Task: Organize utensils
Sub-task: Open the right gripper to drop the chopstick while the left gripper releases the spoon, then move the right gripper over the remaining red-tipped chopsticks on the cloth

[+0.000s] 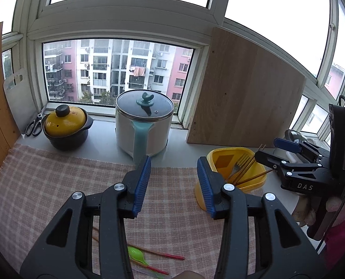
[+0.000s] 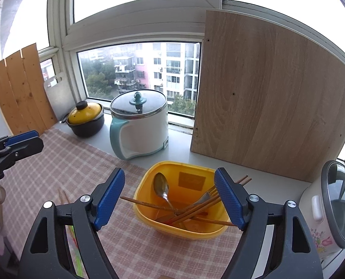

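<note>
A yellow tub (image 2: 195, 231) stands at the right end of the checked cloth (image 2: 79, 162). In it lie a metal spoon (image 2: 162, 186), a fork (image 2: 205, 197) and brown chopsticks (image 2: 149, 205). My right gripper (image 2: 169, 172) hovers open just above and in front of the tub, with nothing between its pads. My left gripper (image 1: 174, 165) is open and empty over the cloth, left of the tub (image 1: 260, 176). Under it on the cloth lie a green spoon (image 1: 135, 253) and red-tipped chopsticks (image 1: 163, 254). The right gripper (image 1: 268, 150) shows beside the tub's far side.
A white electric pot (image 1: 144, 121) with a teal handle and a yellow-lidded black pot (image 1: 65, 125) stand by the window. Scissors (image 1: 34, 125) lie at the far left. A wooden board (image 2: 265, 93) leans behind the tub. A flowered rice cooker (image 2: 330, 209) stands at the right.
</note>
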`<state>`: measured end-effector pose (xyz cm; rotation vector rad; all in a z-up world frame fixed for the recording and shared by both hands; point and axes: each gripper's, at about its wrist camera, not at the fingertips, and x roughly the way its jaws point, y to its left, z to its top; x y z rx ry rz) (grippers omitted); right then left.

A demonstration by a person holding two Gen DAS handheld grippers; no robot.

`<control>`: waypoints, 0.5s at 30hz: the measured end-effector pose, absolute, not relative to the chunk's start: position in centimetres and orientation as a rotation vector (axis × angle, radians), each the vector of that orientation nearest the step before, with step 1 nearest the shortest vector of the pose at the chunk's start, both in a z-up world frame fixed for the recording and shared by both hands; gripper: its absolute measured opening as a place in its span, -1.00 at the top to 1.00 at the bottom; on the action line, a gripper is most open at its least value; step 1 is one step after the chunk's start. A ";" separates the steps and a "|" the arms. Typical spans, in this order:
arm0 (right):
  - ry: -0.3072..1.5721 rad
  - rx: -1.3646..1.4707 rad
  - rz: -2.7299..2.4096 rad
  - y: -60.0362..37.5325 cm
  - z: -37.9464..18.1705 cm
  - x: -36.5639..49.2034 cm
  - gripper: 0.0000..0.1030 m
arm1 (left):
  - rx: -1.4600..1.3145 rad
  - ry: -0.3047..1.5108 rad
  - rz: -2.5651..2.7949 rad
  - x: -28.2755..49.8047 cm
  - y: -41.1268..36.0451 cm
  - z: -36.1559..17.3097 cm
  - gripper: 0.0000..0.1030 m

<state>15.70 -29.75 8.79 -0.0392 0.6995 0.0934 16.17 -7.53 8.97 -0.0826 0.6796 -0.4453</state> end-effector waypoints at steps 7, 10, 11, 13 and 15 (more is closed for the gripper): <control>0.686 -0.049 0.164 -28.0 8.1 15.1 -0.56 | -0.093 0.728 -0.373 16.4 -3.0 6.3 0.18; 0.672 -0.081 0.220 -26.8 7.9 14.8 -0.56 | -0.101 0.774 -0.328 16.6 -0.7 4.7 0.18; 0.670 -0.100 0.237 -26.3 7.9 14.7 -0.56 | -0.100 0.789 -0.315 16.7 -0.1 4.2 0.18; 0.676 -0.138 0.271 -25.2 7.7 14.6 -0.56 | -0.102 0.818 -0.283 16.5 1.4 3.0 0.18; 0.694 -0.175 0.310 -23.9 7.3 14.6 -0.56 | -0.122 0.854 -0.265 16.7 2.6 1.9 0.18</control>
